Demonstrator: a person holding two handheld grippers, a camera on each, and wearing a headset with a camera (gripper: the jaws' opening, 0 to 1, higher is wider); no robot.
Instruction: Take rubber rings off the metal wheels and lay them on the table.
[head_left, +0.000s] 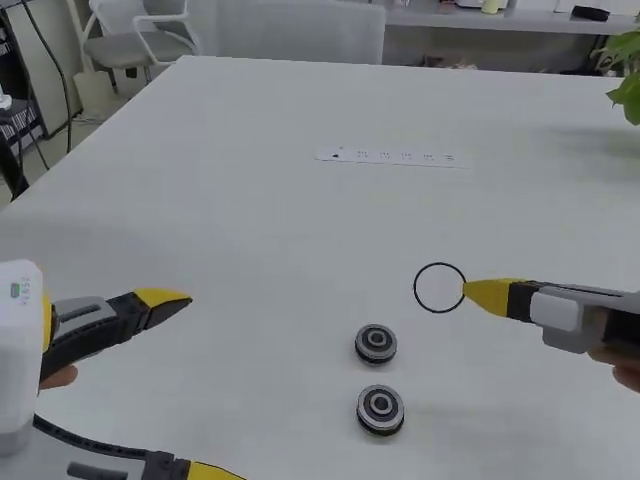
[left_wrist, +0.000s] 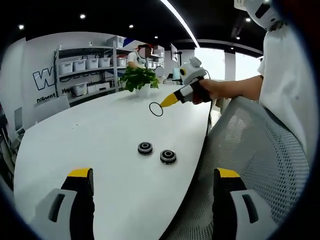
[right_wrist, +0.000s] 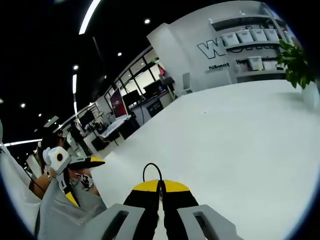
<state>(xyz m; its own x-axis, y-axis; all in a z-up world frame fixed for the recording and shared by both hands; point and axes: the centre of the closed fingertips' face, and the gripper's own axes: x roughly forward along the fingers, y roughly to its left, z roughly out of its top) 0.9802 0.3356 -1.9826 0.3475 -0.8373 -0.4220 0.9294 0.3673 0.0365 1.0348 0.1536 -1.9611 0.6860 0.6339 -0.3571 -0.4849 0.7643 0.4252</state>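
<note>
Status: partly done. The right gripper, jaws closed, pinches one rubber ring by its edge at the right of the table. In the left gripper view the ring hangs clear of the surface, so it is judged not yet laid down.

The far wheel and near wheel lie just left of and nearer than the ring. Both show dark outer bands; which one is stripped cannot be told.

The left gripper is wide open, holds nothing, and is well apart at the near left.
</note>
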